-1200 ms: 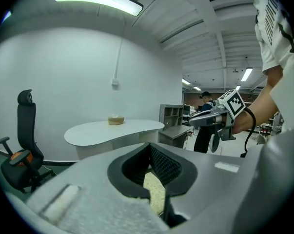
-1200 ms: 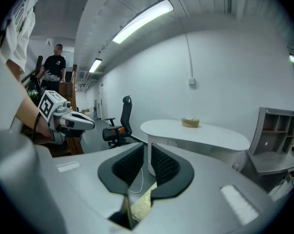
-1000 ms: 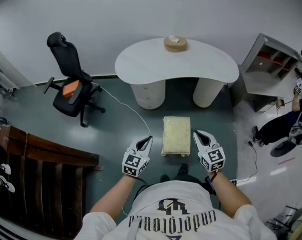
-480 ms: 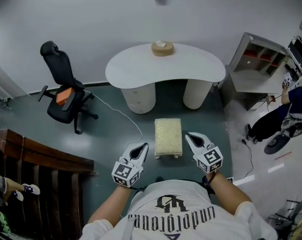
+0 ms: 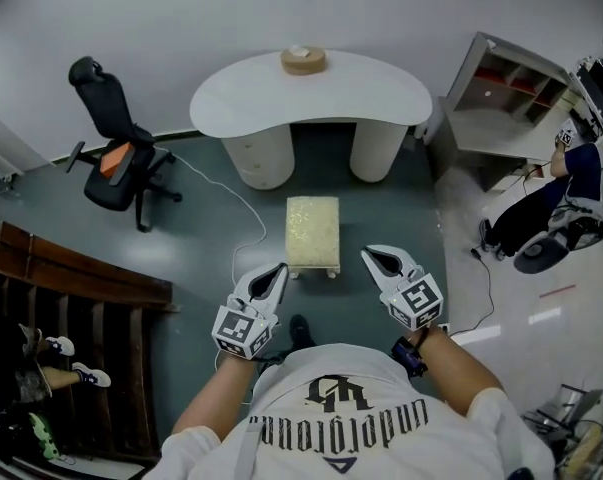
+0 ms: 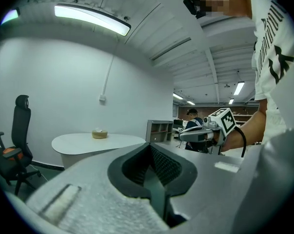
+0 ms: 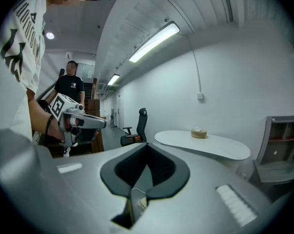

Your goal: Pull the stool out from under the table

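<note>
Both shut, nothing btw jaws: left hand-held gripper (image 5: 278,269) & right hand-held gripper (image 5: 368,255) hang either side of the stool (image 5: 312,234), not touching it. The stool stands on the floor (image 5: 391,218) clear of the desk (image 5: 311,93), btw desk & person. Risk, prob.: a further drag could snag a stool leg on the white cable (image 5: 243,207) just left of it, or knock the shoe (image 5: 299,329) close behind. Stool = rectangular, pale nubbly cushion, short legs; desk = smooth white kidney-shaped top on two round pedestals.

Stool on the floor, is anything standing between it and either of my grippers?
Nothing visible. The stool stands on bare floor, clear of the table. The left gripper and right gripper flank its near end, both shut and empty. A white cable lies off to the stool's left.
</note>
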A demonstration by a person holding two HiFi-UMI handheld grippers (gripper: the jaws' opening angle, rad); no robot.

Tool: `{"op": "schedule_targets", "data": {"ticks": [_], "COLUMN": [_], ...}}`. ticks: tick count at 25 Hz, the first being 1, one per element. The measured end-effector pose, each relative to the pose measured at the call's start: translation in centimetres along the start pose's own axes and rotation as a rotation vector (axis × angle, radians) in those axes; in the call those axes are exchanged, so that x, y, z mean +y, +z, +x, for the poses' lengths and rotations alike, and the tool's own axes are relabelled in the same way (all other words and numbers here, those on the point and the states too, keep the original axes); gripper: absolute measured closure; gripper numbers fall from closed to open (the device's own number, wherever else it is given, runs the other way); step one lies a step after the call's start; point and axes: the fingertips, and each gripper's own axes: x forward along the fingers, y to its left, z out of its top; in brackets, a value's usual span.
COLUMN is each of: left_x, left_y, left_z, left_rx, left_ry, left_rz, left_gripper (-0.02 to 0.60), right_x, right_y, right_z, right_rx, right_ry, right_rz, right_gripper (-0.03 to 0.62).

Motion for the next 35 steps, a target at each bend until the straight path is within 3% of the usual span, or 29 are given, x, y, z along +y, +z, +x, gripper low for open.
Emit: {"op": "schedule_targets", "data": {"ticks": [8,17,35], "left_x": [-11.5,-20.8,-25.6], "left_y": [-0.5,-1.0,-0.2], "left_z": [1.0,-0.3,-3.2], "left_rx": [-0.015,-0.04,-0.04], "left_ry": [0.008,0.074,0.066], "left_rz": [0.008,0.005,0.008], "left_gripper": [0.574,0.574,0.574], "right_x": [-0.6,0.0,4.2], "right_y": [-2.5,-5.0,-5.2], "right_z": [-11.4,-21.9,-25.3], "right_rx": [-0.016,0.002,-0.039], "right_ry": [0.027,0.095,0.099], "right_rz": [-0.015,-0.058,-0.035], "right_gripper": [0.592,0.592,0.592]}}
